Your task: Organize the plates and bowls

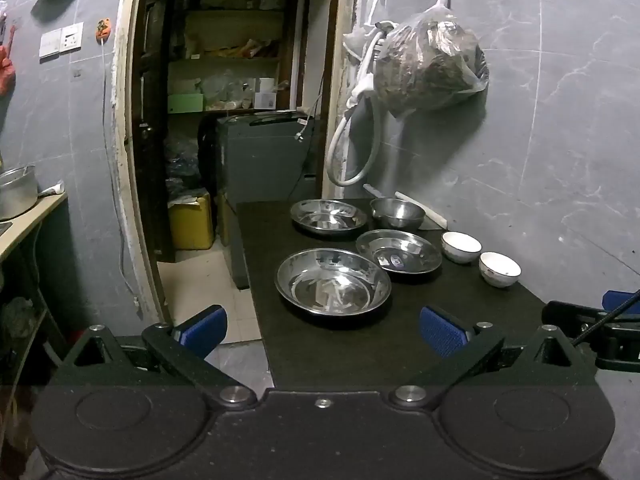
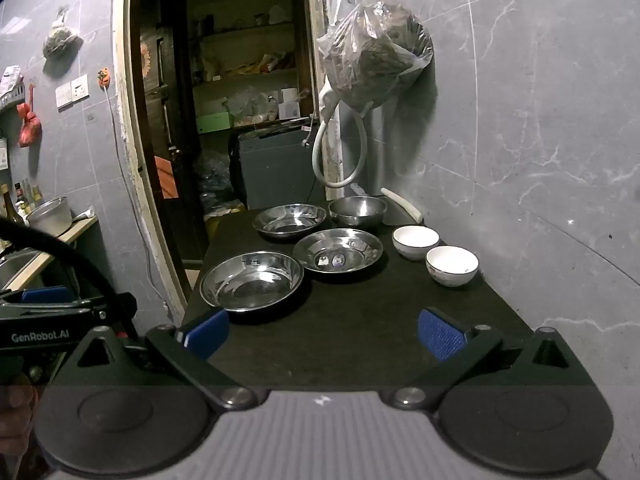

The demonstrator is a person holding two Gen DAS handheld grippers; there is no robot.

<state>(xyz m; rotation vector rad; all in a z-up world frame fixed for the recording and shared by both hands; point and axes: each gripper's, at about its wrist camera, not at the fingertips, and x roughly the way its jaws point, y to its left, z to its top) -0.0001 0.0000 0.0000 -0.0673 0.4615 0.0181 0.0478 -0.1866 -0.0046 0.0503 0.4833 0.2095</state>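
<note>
A: Left gripper (image 1: 323, 334) — state?

B: Spread wide, blue pads (image 1: 442, 336) far apart, nothing between them. It hangs over the near end of the dark table (image 1: 360, 360), short of all the dishes.

A: Right gripper (image 2: 323, 334)?

B: Same. Fingers splayed, empty, above the table's near edge. Its tip also shows at the right border of the left wrist view, so the two sit side by side.

A: Dishes, front to back.

B: Nearest, a large steel plate (image 1: 333, 282), left of centre. Behind and right of it, a second steel plate (image 1: 399, 251) with stickers on its base; in the left wrist view their rims overlap, contact unclear. At the far end, a third steel plate (image 1: 328, 216) and beside it on the right a deeper steel bowl (image 1: 397, 213).

A: The ceramics?

B: Two white bowls along the wall side. The far white bowl (image 1: 461, 246) sits just right of the stickered plate; the near white bowl (image 1: 500, 269) lies just beside it, closer to the grippers. All upright, none stacked.

A: Surroundings?

B: Plastic bag (image 1: 430, 66) of dark material hanging on the grey tiled wall, a white hose (image 1: 352, 152) looped below it, an open doorway with shelves to the left.
</note>
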